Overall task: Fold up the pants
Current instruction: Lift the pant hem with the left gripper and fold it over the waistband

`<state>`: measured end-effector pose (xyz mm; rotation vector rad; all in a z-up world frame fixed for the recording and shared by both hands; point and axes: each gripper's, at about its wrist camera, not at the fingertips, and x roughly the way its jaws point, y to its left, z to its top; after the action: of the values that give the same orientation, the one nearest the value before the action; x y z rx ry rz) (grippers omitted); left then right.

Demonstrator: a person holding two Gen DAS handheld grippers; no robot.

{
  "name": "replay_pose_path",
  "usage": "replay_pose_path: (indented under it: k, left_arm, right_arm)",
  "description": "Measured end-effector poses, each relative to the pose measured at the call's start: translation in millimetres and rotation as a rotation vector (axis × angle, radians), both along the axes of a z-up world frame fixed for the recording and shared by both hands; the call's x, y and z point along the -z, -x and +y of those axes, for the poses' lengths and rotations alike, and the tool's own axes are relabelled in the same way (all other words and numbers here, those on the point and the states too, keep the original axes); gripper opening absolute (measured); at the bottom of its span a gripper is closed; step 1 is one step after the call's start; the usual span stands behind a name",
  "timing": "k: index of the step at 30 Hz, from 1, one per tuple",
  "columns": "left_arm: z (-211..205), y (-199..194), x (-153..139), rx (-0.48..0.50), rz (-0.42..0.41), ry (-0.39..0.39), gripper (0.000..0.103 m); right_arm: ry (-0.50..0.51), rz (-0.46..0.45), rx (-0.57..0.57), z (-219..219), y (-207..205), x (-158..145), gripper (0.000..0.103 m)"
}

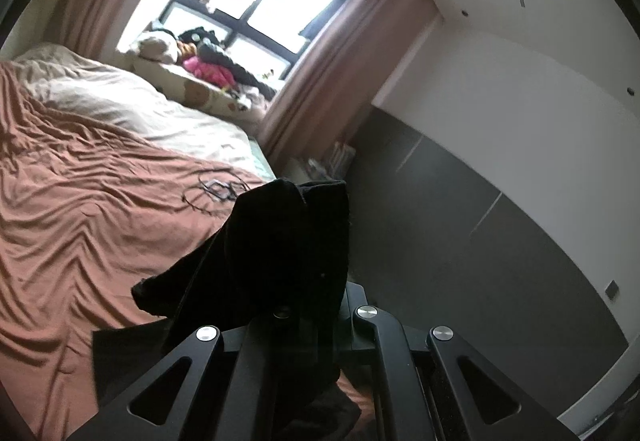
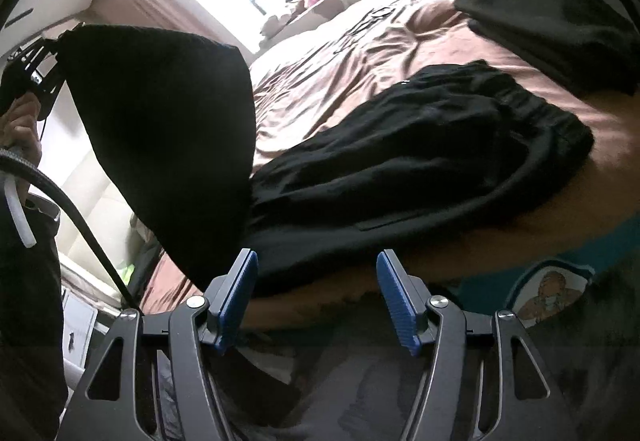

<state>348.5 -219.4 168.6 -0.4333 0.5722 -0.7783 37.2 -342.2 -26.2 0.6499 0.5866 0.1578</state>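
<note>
**Ana:** While the left gripper is clamped on one end of the pants, which step is this?

**Ben:** The lift before a fold, by the look of it. Its jaws are together on black cloth; in the left wrist view the cloth bunches over the fingers and hides the tips. In the right wrist view that end hangs in the air at the left, stretched into a dark sheet below the gripper and the hand that carries it.

**Ana:** And the remainder?

**Ben:** It lies on the bed, near the front edge, running right to the gathered waistband. So the pants are half raised, half resting.

**Ana:** The right gripper?

**Ben:** Its jaws stand apart with nothing between the blue pads. It hovers at the near edge of the bed, just short of the cloth.

**Ana:** What does the next move call for?

**Ben:** Probably a second grip. The right gripper would need to close on the loose lower edge of the raised part, so both hands can carry that end over toward the waistband and lay it flat. One corner alone lets the cloth sag and twist.

**Ana:** Anything in the way?

**Ben:** Another dark garment lies at the far right, apart from the pants. A cable lies farther up the bed.
</note>
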Motion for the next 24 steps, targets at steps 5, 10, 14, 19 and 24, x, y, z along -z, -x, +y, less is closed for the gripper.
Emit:
replay_pose_path:
  k: [5,10,14,19,24]
  left_arm:
    - [-30.0,-14.2,25.0,0.05,0.04,-0.015,0.004]
    - [-48.7,-25.7,60.8,0.098,0.103,-0.018,0.003]
    - [-63.7,-27.2,93.7,0.135,0.164,-0.016,0.003]
    - [-80.6,-27.3,142.7,0.192,0.246,-0.017,0.003]
    - [-92.2,-16.6,182.2,0.262,0.311,-0.005,0.003]
  right_arm:
    - [-0.022,0.011,0.043,-18.5,11.1,4.0,0.06]
    - [-0.02,0.028,0.07,-27.6,17.7,4.9,0.06]
    - [-0.026,0.045,0.097,-38.3,22.8,5.8,0.06]
    - [-0.026,0.074,0.125,-44.7,28.4,7.2,0.06]
    - [-0.024,0.097,0.151,-50.8,31.9,5.2,0.06]
